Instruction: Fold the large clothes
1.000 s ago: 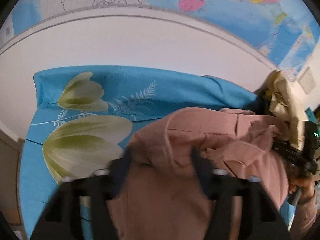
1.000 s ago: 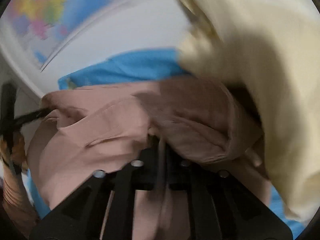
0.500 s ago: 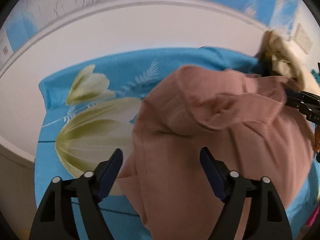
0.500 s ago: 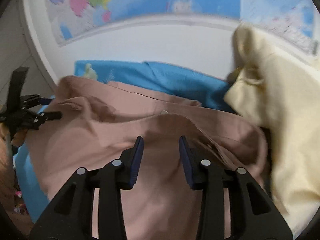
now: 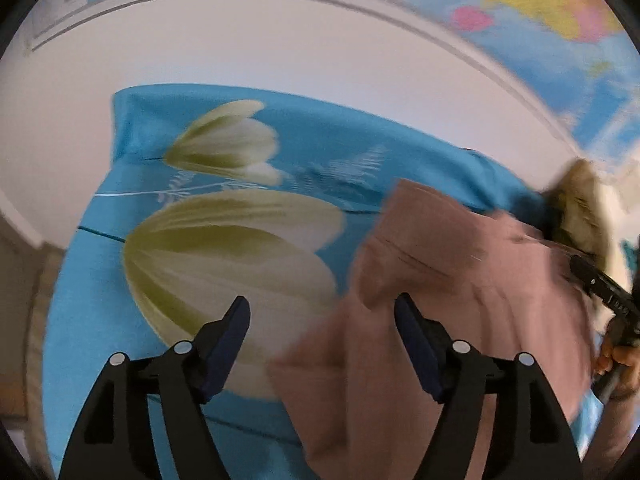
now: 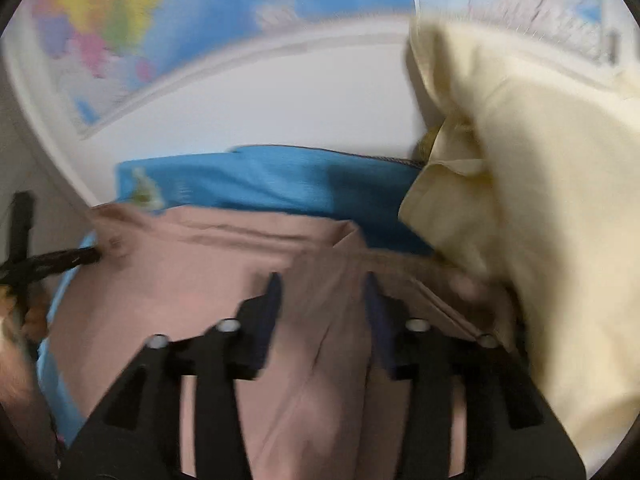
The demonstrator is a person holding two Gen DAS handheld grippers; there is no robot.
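**Blurred, cropped and covered**

Smearing across the wall map (image 5: 560, 20) in both views, leaving no country or lettering readable. Running off the bottom edge: the pink garment (image 5: 460, 300), its lower part and full shape unseen. Hiding the right side of the blue flowered sheet (image 6: 280, 184) under the cream cloth (image 6: 540, 200). Blurring the right gripper (image 6: 324, 284), its jaws opening over pink fabric.

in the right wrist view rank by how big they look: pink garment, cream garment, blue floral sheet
1. pink garment and cream garment: look about alike, and both lie near the camera, so I won't rank them.
2. blue floral sheet: smallest, mostly covered.
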